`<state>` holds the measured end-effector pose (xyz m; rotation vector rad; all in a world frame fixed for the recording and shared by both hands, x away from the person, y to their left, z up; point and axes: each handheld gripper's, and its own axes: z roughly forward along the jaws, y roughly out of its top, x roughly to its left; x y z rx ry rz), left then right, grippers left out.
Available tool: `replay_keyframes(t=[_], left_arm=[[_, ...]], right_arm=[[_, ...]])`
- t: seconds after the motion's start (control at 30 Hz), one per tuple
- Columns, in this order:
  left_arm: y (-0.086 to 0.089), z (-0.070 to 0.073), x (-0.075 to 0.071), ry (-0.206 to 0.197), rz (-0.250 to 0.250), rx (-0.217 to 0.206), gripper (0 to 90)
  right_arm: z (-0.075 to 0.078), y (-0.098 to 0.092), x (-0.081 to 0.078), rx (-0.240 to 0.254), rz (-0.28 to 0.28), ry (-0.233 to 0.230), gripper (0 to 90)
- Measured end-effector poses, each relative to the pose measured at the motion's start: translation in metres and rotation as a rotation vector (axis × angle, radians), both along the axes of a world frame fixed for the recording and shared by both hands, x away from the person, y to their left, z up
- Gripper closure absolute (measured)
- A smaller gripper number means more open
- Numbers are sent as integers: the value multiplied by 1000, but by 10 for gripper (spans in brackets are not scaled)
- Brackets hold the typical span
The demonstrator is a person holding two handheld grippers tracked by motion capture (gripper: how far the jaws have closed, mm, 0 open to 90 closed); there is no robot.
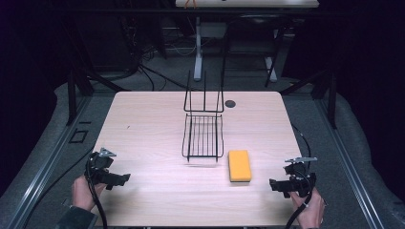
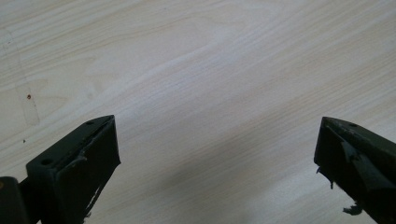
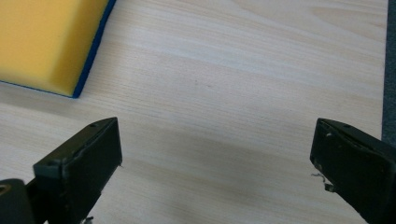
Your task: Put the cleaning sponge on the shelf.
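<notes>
Pale wood-grain table [image 1: 143, 124], rounded corners, mid-frame. Black wire rack [image 1: 203, 136] at centre. Yellow rectangular sponge [image 1: 239, 165], blue underside, just right of it. Left gripper [image 1: 114, 180] lower left, right gripper [image 1: 276, 185] lower right, both spread wide, empty. No legible writing.

Left tool [image 1: 119, 180] and right tool [image 1: 276, 184], jaws wide apart, empty, pointing inward.

Brightly lit table [image 1: 143, 124], dark surroundings, soft shadows, slight blur
</notes>
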<state>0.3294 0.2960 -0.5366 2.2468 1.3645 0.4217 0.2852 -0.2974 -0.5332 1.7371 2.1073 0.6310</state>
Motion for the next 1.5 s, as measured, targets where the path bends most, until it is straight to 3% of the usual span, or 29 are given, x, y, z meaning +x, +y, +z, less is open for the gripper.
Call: replay_keyframes(t=[0.2, 0.47, 0.6, 0.8, 1.2, 1.37, 1.5], left_arm=[[2, 0, 0, -6, 4, -9, 1], [4, 0, 0, -13, 18, -23, 1], [5, 0, -1, -1, 25, -27, 2], [5, 0, 0, -8, 24, -33, 1], [4, 0, 0, -3, 26, -35, 1], [3, -2, 0, 19, 15, -29, 1], [4, -2, 0, 9, 15, -29, 1]], right_arm=[[1, 5, 1, -11, 25, -2, 0], [8, 24, 4, 22, 59, -23, 0], [11, 42, 10, 48, 87, -27, 6], [16, 66, 18, 51, 135, -44, 0], [16, 93, 28, 58, 197, -38, 0], [15, 103, 34, 55, 211, -22, 0], [13, 109, 39, 46, 213, -1, 0]])
